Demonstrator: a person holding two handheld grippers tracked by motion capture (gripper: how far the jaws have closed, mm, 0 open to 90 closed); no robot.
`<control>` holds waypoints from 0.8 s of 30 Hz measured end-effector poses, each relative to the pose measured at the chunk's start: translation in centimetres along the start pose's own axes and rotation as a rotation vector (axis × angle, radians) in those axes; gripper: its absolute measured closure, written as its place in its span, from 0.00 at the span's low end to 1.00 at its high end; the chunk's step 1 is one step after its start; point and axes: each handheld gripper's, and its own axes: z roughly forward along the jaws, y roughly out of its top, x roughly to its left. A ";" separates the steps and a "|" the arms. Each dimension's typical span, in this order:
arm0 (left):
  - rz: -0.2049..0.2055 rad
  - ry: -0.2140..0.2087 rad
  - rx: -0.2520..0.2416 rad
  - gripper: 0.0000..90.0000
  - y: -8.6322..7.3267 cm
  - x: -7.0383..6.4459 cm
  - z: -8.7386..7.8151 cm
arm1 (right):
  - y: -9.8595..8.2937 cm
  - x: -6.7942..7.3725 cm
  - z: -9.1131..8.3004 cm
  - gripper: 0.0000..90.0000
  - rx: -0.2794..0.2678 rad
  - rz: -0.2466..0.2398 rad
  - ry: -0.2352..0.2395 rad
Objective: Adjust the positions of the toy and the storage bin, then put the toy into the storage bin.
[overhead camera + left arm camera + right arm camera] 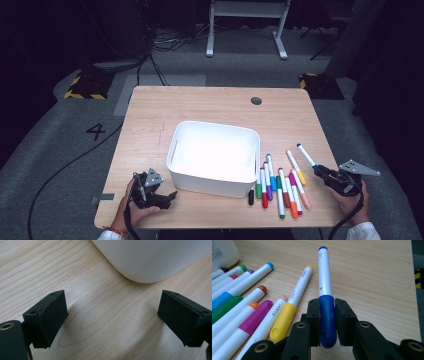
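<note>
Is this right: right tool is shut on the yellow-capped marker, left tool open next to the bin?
Not quite. The right tool is shut on the blue-capped marker, not the yellow one, which lies free beside it, as the right gripper view shows. The left tool is indeed open next to the bin.

You are working at a light wooden table [210, 102] standing on grey carpet [60, 135]. A white metal frame [247, 25] is standing beyond it, black cables [150, 60] are trailing across the floor, and yellow-black hazard tape [82, 90] is marking the dim room's edges.
</note>
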 end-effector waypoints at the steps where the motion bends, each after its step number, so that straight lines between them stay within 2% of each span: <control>1: 0.000 -0.001 0.000 0.10 0.0 0.0 0.0 | 0.1 0.0 0.0 0.84 -0.002 -0.009 0.003; 10: 0.002 0.001 0.001 0.10 0.0 0.0 0.0 | 0.8 0.0 -0.7 0.84 -0.047 -0.011 0.019; 18: 0.000 0.000 0.001 0.10 0.0 0.0 0.0 | 1.3 0.5 -0.9 0.84 -0.063 -0.020 0.036; 24: 0.000 -0.001 0.000 0.10 0.0 0.0 0.0 | 1.9 1.0 -1.2 0.84 -0.073 -0.054 0.053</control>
